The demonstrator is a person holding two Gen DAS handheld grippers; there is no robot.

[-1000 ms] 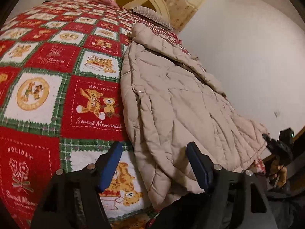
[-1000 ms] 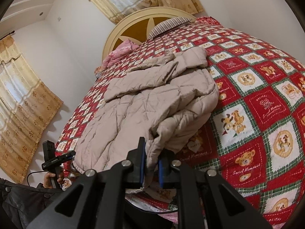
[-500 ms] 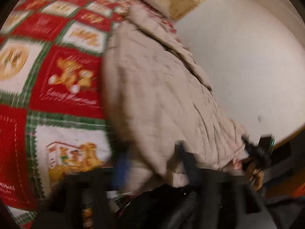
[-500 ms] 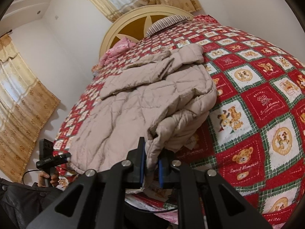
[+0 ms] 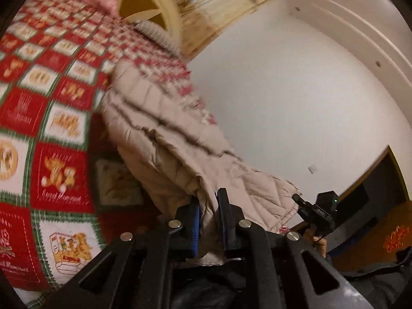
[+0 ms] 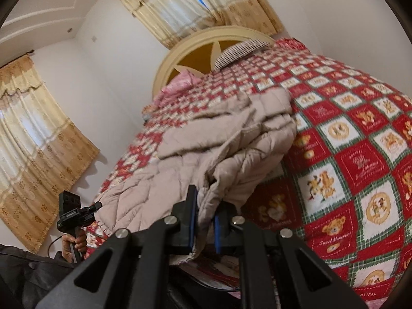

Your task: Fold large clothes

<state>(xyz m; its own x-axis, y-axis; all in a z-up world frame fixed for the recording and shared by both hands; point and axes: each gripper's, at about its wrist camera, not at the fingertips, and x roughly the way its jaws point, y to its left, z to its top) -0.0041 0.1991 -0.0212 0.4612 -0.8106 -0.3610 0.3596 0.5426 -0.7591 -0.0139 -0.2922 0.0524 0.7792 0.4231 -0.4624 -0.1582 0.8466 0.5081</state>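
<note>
A beige quilted jacket (image 5: pixel 164 134) lies along the bed, its near hem lifted off the quilt. My left gripper (image 5: pixel 209 217) is shut on one corner of that hem. In the right wrist view the same jacket (image 6: pixel 231 149) bunches up toward me. My right gripper (image 6: pixel 204 221) is shut on the other hem corner. Each gripper shows in the other's view, the right one (image 5: pixel 312 212) at the lower right, the left one (image 6: pixel 74 212) at the lower left.
The jacket rests on a red, white and green teddy-bear quilt (image 6: pixel 360 170) covering the bed. A round cream headboard (image 6: pixel 206 54), a striped pillow (image 6: pixel 239 51) and a pink pillow (image 6: pixel 180 85) are at the far end. Curtains (image 6: pixel 31 149) hang left; a white wall (image 5: pixel 296 103) stands beside the bed.
My left gripper was open above the hem; it has closed on the jacket's corner and lifted it. My right gripper kept its hold and raised its corner too.
</note>
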